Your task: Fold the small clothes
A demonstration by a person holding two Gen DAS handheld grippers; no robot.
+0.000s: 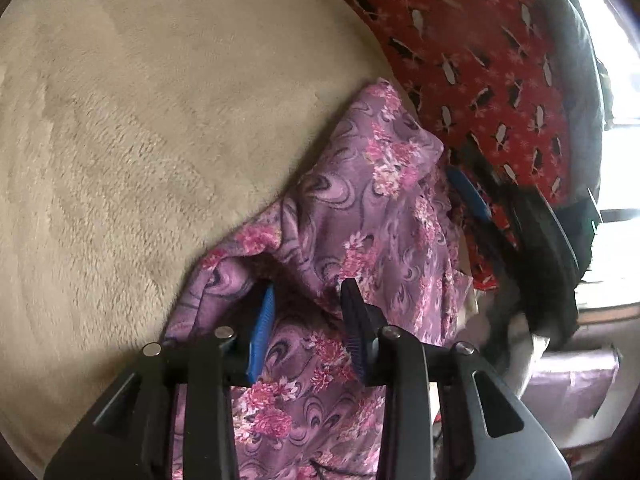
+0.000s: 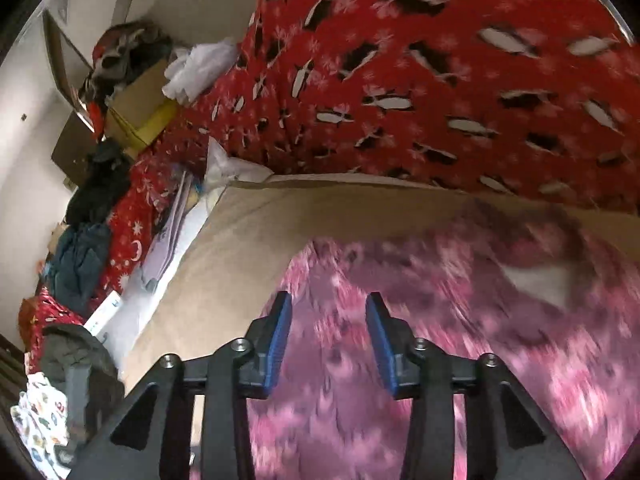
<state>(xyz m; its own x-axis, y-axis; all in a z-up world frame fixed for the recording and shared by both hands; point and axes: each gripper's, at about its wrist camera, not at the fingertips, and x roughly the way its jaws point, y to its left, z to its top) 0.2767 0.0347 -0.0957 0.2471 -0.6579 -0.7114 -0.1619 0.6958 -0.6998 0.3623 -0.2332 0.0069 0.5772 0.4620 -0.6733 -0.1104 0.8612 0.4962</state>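
Observation:
A purple garment with pink flowers [image 1: 360,216] lies bunched on a beige fleece blanket [image 1: 140,128]. My left gripper [image 1: 310,292] is open, its blue-padded fingers [image 1: 262,320] straddling a raised fold of the garment without pinching it. My right gripper [image 1: 472,196] shows at the garment's far edge in the left wrist view. In the right wrist view the same garment [image 2: 440,340] is motion-blurred, and my right gripper [image 2: 328,304] is open just above it, holding nothing.
A red blanket with a penguin print [image 2: 440,80] lies beyond the beige blanket [image 2: 248,248]. A cardboard box [image 2: 136,108] and piles of dark clothes [image 2: 84,260] stand along the left wall. A bright window [image 1: 616,120] is at the right.

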